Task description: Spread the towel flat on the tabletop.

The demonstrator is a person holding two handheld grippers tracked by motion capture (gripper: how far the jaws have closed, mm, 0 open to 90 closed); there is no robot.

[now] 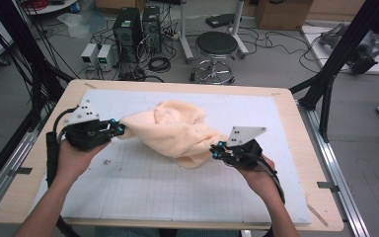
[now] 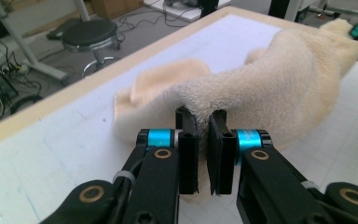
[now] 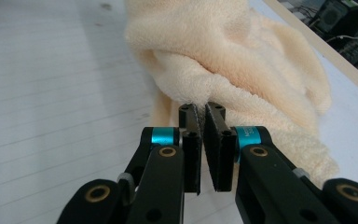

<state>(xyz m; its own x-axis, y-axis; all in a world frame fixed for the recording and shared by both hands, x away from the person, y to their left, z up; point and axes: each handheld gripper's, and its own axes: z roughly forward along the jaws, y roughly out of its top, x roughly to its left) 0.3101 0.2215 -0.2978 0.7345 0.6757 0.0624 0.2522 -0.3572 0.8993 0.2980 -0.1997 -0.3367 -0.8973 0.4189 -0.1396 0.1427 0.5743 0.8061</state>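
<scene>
Between tool tips, towel (image 2: 279,88) edge hidden.

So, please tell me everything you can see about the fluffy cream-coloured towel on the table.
The towel is one piece of thick, fleecy cloth, pale peach-cream, plain with no pattern. It is crumpled and bunched, not spread flat, and stretches in folds between the two claws. The left claw is shut on one end and the right claw is shut on the other end. The middle sags, with folds resting on the white gridded mat. One loose corner sticks up at the far side.
</scene>
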